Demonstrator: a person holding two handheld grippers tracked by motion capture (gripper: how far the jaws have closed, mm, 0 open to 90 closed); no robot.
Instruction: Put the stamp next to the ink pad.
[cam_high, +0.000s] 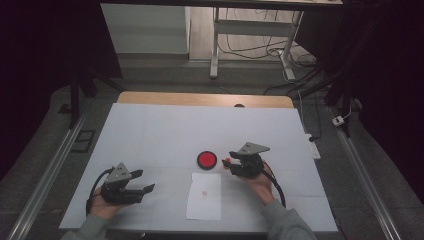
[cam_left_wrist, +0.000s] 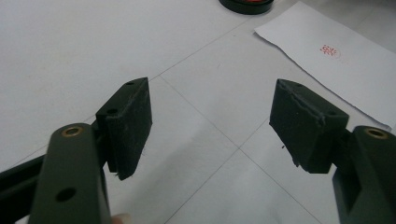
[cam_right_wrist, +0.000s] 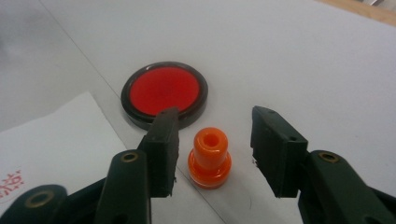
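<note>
We see the right gripper low over the white bench, its jaws parted with the small orange stamp standing upright between them; the pads are clear of it on both sides, so nothing is gripped. In the right gripper view the stamp sits on the bench just in front of the round red ink pad, near it but not touching as far as we can judge, and the left-hand jaw tip overlaps the pad's dark rim in the picture. From the high view the stamp shows as a small orange spot between the ink pad and the right gripper, with the person's right hand behind it. A white sheet of paper lies just in front of the ink pad, bearing a faint red stamped mark near its middle. Our left gripper rests well apart, near the bench's left front, held in the left hand; its jaws stand open on nothing, pointing toward the paper over bare bench.
</note>
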